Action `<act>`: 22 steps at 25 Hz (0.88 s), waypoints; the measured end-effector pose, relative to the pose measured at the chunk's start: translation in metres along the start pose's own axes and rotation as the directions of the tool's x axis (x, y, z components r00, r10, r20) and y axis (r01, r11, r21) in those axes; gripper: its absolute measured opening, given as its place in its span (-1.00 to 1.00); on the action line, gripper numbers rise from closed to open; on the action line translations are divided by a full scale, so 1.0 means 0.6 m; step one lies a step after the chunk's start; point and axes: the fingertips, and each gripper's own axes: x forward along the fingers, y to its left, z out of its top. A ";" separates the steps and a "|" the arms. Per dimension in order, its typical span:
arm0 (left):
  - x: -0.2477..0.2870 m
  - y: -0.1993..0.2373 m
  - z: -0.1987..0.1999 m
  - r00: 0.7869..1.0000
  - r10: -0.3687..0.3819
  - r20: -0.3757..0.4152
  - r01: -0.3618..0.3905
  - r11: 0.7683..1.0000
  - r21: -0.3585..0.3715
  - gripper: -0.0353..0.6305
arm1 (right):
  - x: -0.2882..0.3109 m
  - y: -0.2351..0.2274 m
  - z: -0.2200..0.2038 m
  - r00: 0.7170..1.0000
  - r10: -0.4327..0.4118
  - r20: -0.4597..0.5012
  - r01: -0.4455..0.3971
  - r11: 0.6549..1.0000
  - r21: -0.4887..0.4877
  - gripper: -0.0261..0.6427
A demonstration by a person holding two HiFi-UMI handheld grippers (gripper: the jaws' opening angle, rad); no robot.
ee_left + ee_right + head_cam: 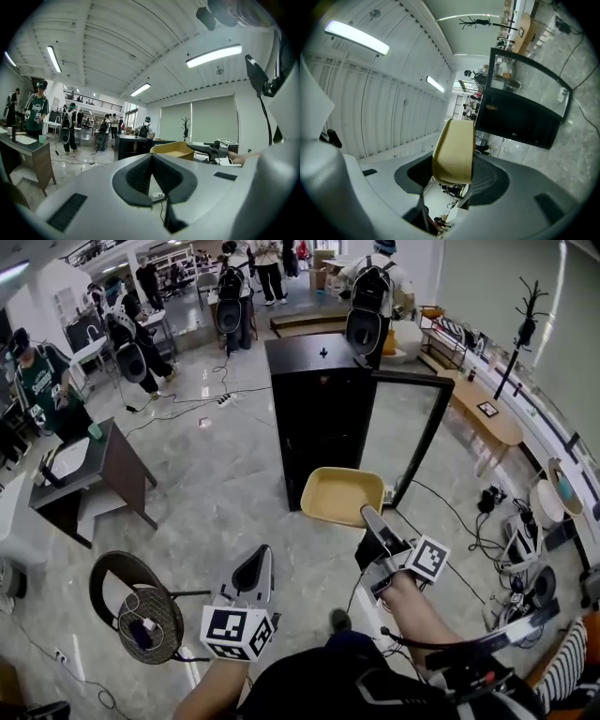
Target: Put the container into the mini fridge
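Observation:
My right gripper (368,515) is shut on the near rim of a shallow yellow container (341,495), which it holds out level in front of the mini fridge. In the right gripper view the container (453,152) stands edge-on between the jaws. The black mini fridge (319,413) stands on the floor just beyond it, with its glass door (413,439) swung open to the right. My left gripper (253,579) hangs lower left of the container, shut and holding nothing. The left gripper view shows the container (172,149) and the fridge (133,146) ahead.
A round black chair (134,601) is at the lower left and a dark desk (94,470) at the left. Cables (473,521) trail over the floor right of the fridge door. A wooden bench (486,411) lines the right wall. Several people stand in the background.

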 end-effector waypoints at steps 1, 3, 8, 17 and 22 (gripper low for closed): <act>0.010 0.003 0.001 1.000 0.007 0.000 -0.007 1.000 -0.004 -0.87 | 0.006 -0.006 0.008 1.000 -0.004 -0.004 0.004 1.000 0.001 -0.25; 0.026 0.001 0.004 1.000 0.007 0.004 -0.007 1.000 -0.012 -0.87 | 0.015 -0.018 0.022 1.000 -0.013 -0.006 0.013 1.000 0.012 -0.25; 0.058 -0.016 0.009 1.000 -0.007 0.022 0.007 1.000 -0.001 -0.87 | 0.028 -0.045 0.052 0.999 -0.028 -0.021 0.028 1.000 0.015 -0.25; 0.160 -0.042 0.009 0.999 0.029 0.014 -0.029 1.000 -0.006 -0.87 | 0.060 -0.085 0.134 0.999 -0.002 -0.041 0.004 0.998 0.056 -0.25; 0.217 -0.054 -0.001 0.998 0.061 0.007 -0.061 0.998 0.003 -0.87 | 0.073 -0.112 0.180 0.999 0.001 -0.051 0.003 0.997 0.075 -0.25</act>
